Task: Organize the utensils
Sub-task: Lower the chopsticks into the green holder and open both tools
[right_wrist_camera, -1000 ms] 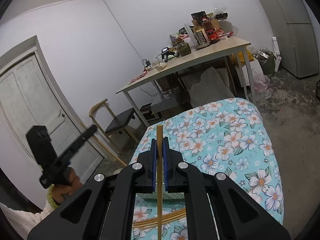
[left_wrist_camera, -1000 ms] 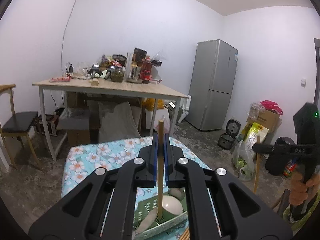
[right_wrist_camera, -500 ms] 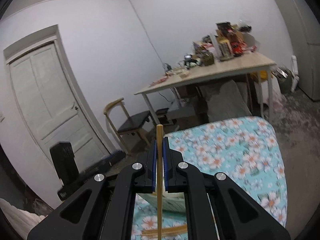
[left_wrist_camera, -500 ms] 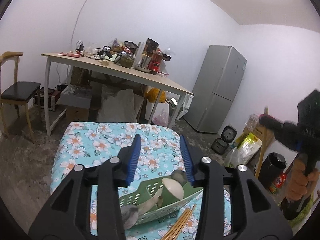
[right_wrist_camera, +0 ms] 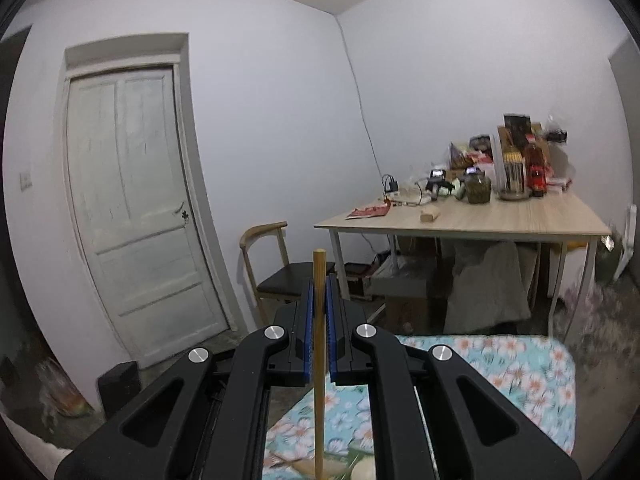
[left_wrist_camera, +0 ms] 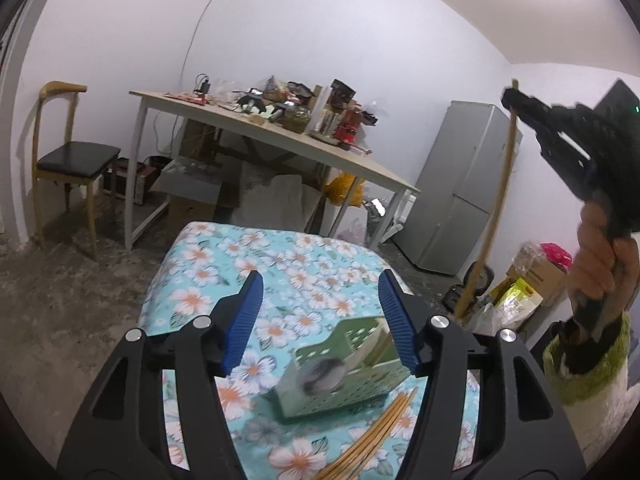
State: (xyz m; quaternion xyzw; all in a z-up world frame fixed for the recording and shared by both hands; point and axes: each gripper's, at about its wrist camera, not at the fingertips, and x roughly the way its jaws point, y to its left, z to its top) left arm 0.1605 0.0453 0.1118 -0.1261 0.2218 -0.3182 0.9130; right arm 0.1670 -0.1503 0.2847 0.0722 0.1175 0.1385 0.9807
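Note:
A green perforated utensil basket (left_wrist_camera: 348,376) sits on the floral tablecloth (left_wrist_camera: 280,264) and holds spoons and a chopstick. Several wooden chopsticks (left_wrist_camera: 372,436) lie on the cloth just in front of it. My left gripper (left_wrist_camera: 320,316) is open and empty, above and just behind the basket. My right gripper (right_wrist_camera: 319,308) is shut on one upright wooden chopstick (right_wrist_camera: 319,360). In the left wrist view the right gripper (left_wrist_camera: 516,98) is raised high at the right, and its chopstick (left_wrist_camera: 490,216) hangs down toward the basket's right side.
A wooden table (left_wrist_camera: 280,136) cluttered with jars and bottles stands behind the cloth-covered table. A chair (left_wrist_camera: 68,160) stands at the left, a grey fridge (left_wrist_camera: 460,192) at the right. A white door (right_wrist_camera: 132,208) shows in the right wrist view.
My left gripper has let go of its chopstick into the basket, opened wide and drawn back. My right gripper has lifted higher with its chopstick.

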